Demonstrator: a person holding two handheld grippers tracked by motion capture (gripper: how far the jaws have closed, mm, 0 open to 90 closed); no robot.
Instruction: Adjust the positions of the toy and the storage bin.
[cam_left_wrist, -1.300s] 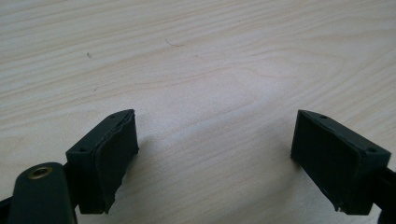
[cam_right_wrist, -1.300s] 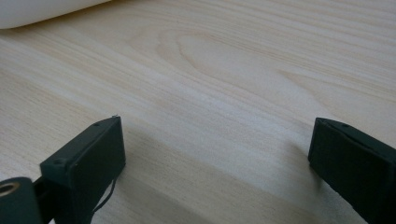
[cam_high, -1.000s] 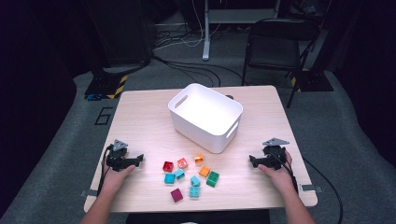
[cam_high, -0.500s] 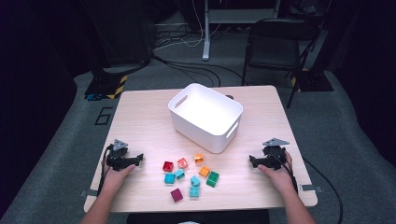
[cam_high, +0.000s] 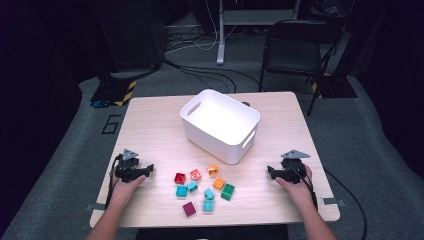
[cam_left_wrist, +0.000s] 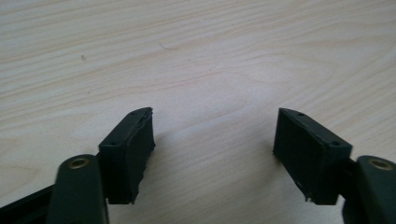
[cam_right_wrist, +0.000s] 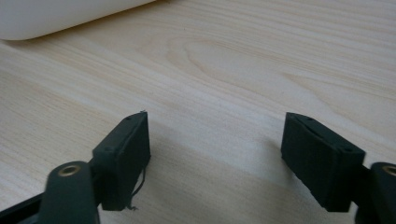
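On the wooden table (cam_high: 150, 125), no readable writing is seen. Both the left gripper (cam_left_wrist: 212, 135) and the right gripper (cam_right_wrist: 215, 140) are held wide apart over bare wood, nothing grasped. Between them, the coloured blocks (cam_high: 202, 186) lie before the white bin (cam_high: 220, 125). Nothing has moved since earlier.

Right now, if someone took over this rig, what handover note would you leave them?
Left gripper: open, holding nothing, resting on the table left of the blocks.
Right gripper: open, holding nothing, resting right of the blocks.
Nine small coloured blocks lie loose on the table between the grippers, in front of the white bin.
Done: nothing; no block can be seen in the bin.
Left, probably: move each block into the bin.
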